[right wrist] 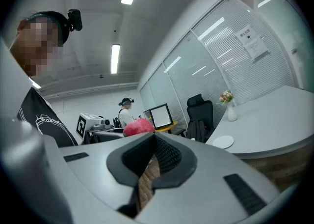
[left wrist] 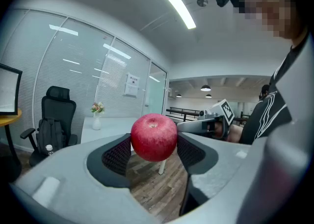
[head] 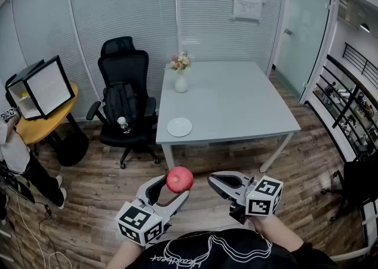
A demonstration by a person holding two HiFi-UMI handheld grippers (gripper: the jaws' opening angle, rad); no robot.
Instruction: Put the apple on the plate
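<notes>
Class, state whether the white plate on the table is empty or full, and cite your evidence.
Empty. The plate lies bare on the table; the apple sits clamped in the left hand-held gripper, off the table.

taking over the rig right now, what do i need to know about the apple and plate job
Left tongs: shut on the apple, held in the air over the floor, short of the table.
Right tongs: shut, empty, beside the left.
Plate: empty, at the table's near edge.
Done: apple grasped.
Left to do: carry it to the plate, set it down, release.
</notes>
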